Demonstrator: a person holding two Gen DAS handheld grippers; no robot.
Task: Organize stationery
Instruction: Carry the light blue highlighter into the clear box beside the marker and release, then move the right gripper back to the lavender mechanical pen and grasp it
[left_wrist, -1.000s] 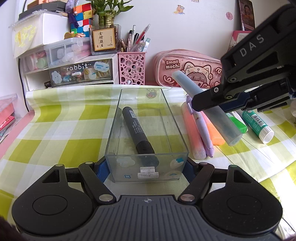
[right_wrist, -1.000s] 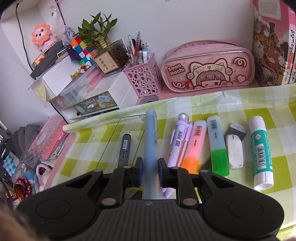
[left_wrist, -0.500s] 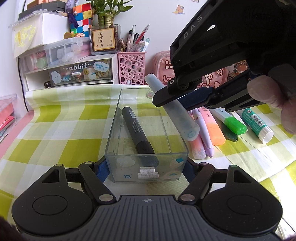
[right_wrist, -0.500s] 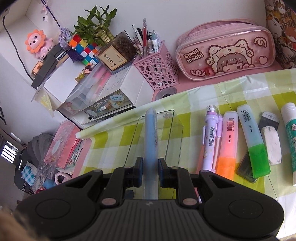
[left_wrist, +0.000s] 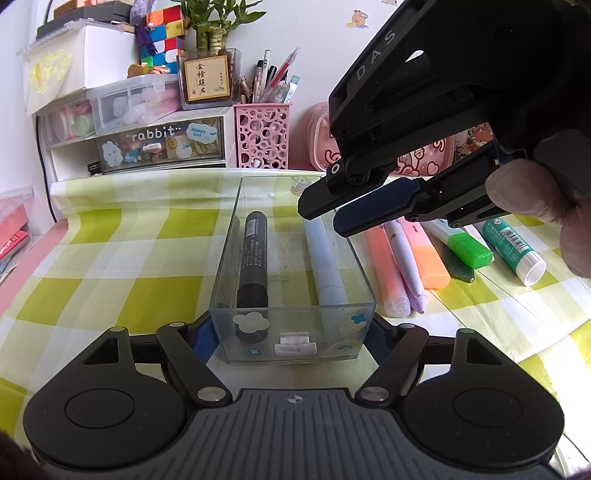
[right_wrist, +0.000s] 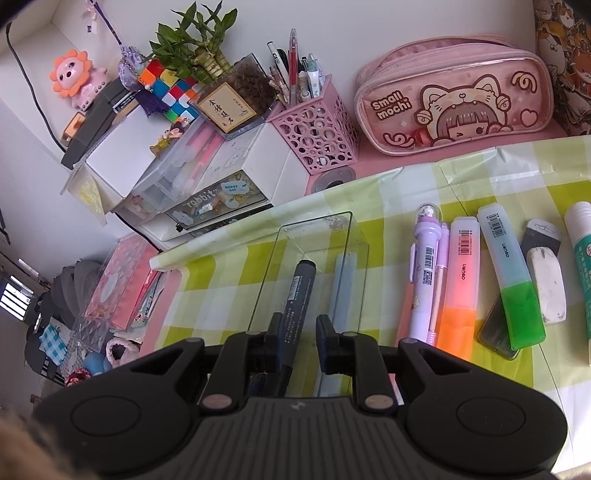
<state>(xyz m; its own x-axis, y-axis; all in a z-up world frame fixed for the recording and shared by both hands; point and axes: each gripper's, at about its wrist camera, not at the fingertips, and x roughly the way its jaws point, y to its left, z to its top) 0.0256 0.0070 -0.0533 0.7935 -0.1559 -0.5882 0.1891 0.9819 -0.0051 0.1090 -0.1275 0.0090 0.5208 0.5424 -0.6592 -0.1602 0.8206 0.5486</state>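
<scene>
Two grippers work over a green-checked tablecloth (left_wrist: 110, 258) on a cluttered desk. Largest item in play: clear rectangular box (left_wrist: 293, 258), long axis running away from the left wrist camera. Left gripper (left_wrist: 291, 332) is clamped on the near end of that box, fingers pressed to both side walls, most likely to brace it so it does not slide while pens drop in. Right gripper (left_wrist: 343, 218) hovers above the far right part of the box, tilted down; jaws parted with nothing between the pads, so it is empty.

Inside the box: black marker (left_wrist: 253, 258) along the left wall, pale blue pen (left_wrist: 325, 266) along the right wall, parallel, apart, both flat on the floor of the box.

Unsorted, just right of the box on the cloth, roughly side by side: purple pen (right_wrist: 424, 280), orange highlighter (right_wrist: 460, 284), green highlighter (right_wrist: 513, 284), white eraser (right_wrist: 546, 284), glue stick (left_wrist: 515, 251). The row lies near the right gripper, an easy reach. Judged: two items stowed, several left; the purple pen looks the likely next pick.

At the back: pink mesh pen holder (left_wrist: 263, 136) and pink pencil case (right_wrist: 454, 96).
</scene>
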